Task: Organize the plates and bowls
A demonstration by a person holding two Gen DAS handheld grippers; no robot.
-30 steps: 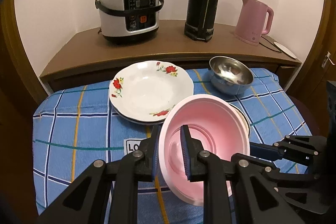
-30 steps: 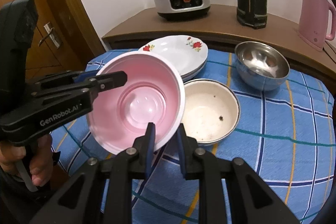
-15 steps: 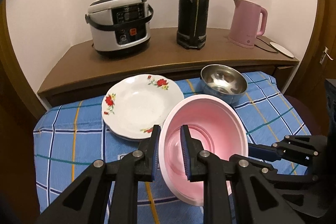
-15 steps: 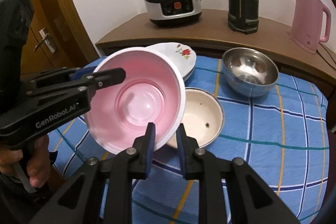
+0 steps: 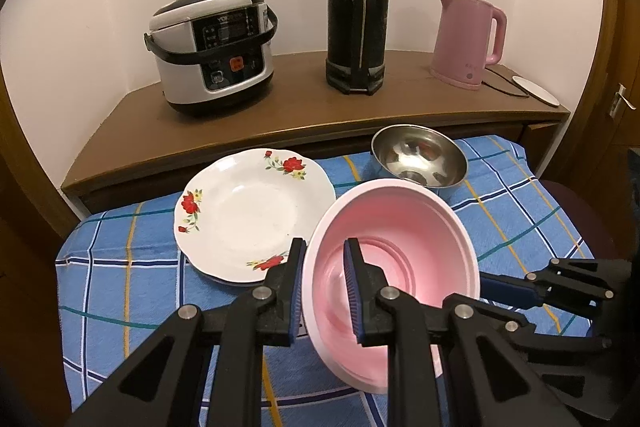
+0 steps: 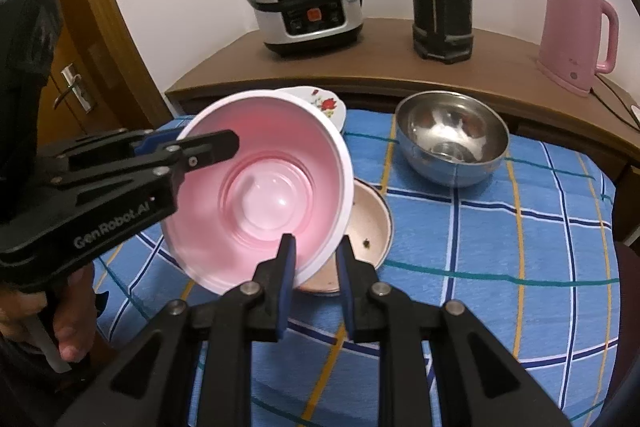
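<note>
Pink bowl hangs tilted above the checked cloth (over a beige bowl). Left gripper and right gripper each pinch its rim.

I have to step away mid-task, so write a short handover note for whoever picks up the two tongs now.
Left tongs: shut on the pink bowl at its left rim.
Right tongs: shut on the same bowl's near rim, so both carry it, tilted, above the cloth.
On the table: floral plates stacked, steel bowl at the back, beige bowl partly under the pink one.
Done: plates stacked.
Left: set the pink bowl down, probably nested with the other bowls.
</note>
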